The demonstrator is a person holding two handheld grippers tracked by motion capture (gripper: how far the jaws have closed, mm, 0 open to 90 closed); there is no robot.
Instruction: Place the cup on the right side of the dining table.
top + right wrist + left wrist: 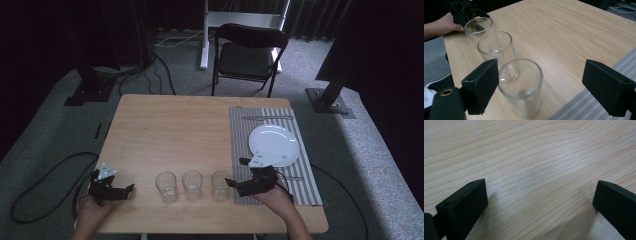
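1. The left tongs rested low over the bare wooden tabletop at its near left corner, jaws spread wide with nothing between them.
2. The right tongs stood open too, pointing at the nearest glass just beside the placemat, without touching it.
3. Three empty clear glasses stood in a row along the near edge: the nearest, the middle glass and the far glass.
4. Farther back, a white plate lay on the striped placemat, with a knife beyond it.
5. A black chair stood behind the tabletop.
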